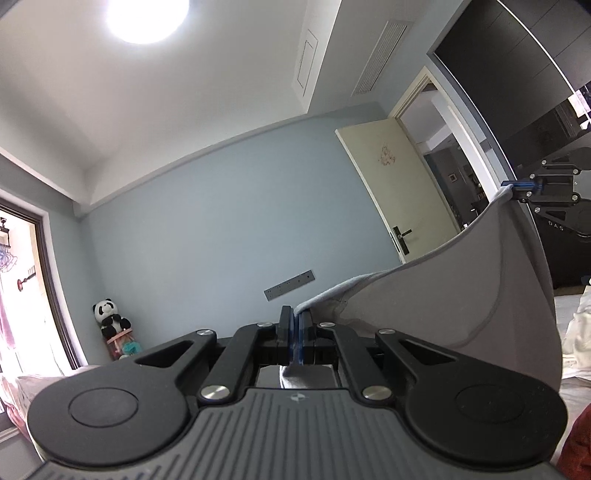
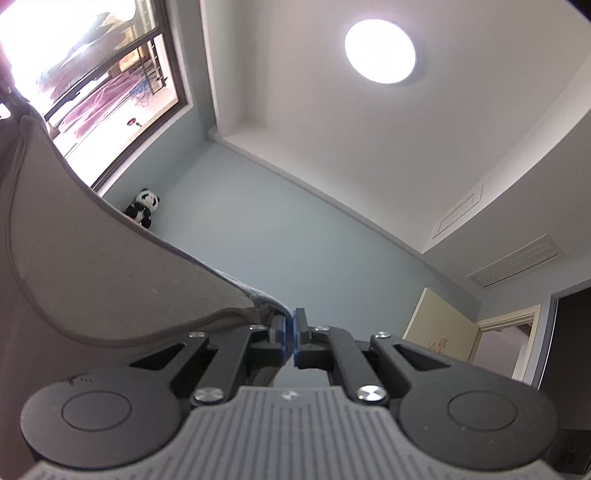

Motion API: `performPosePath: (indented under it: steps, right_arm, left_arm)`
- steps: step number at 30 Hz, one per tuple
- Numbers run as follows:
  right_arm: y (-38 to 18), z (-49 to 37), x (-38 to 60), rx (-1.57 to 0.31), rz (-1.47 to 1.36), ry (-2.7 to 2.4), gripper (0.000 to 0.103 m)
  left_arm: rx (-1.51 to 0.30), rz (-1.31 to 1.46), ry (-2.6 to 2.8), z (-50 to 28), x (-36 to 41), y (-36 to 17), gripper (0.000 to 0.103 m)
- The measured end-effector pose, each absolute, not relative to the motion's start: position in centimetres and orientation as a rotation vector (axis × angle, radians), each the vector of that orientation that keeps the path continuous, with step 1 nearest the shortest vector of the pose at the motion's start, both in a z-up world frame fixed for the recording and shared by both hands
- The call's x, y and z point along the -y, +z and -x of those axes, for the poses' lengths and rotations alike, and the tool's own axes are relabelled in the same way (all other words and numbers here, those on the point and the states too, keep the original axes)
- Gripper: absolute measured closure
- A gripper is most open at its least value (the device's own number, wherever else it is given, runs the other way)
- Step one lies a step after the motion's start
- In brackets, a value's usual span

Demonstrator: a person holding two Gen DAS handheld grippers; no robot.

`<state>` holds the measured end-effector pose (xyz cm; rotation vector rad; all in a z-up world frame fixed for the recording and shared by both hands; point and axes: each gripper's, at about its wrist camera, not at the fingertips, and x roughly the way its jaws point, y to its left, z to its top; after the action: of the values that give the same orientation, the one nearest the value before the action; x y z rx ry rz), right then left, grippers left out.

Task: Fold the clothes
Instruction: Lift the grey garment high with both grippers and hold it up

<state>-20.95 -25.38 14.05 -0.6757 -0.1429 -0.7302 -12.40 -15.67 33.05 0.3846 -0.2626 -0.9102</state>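
Both wrist views upward, sharing panda toy [image 1: 110, 319]

Two grippers [image 1: 294, 325], one grey garment [image 1: 480, 280], one panda toy [image 1: 109, 318].

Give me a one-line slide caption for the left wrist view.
Left gripper and right gripper each pinch the grey garment, holding it up between them.

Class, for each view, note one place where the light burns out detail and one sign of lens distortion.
Left wrist view: the ceiling lamp is pure white glare, and the wall's top edge bows. Right wrist view: the window is washed out, the lamp glares too, and the ceiling lines curve.
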Motion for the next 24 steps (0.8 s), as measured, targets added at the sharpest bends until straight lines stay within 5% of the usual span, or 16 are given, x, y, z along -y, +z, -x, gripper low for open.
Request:
performPosePath:
  steps: [14, 24]
  right_arm:
    - [7.2, 7.1, 36.1, -0.145, 0.608, -0.660, 0.099]
    - [-3.8, -8.0, 48.0, -0.460, 0.519, -0.584, 0.099]
  left_arm:
    - [-0.030, -0.590, -0.865, -3.1, 29.9, 24.9, 0.102]
    - [-0.289, -0.703, -0.847, -16.1, 40.8, 11.3, 0.102]
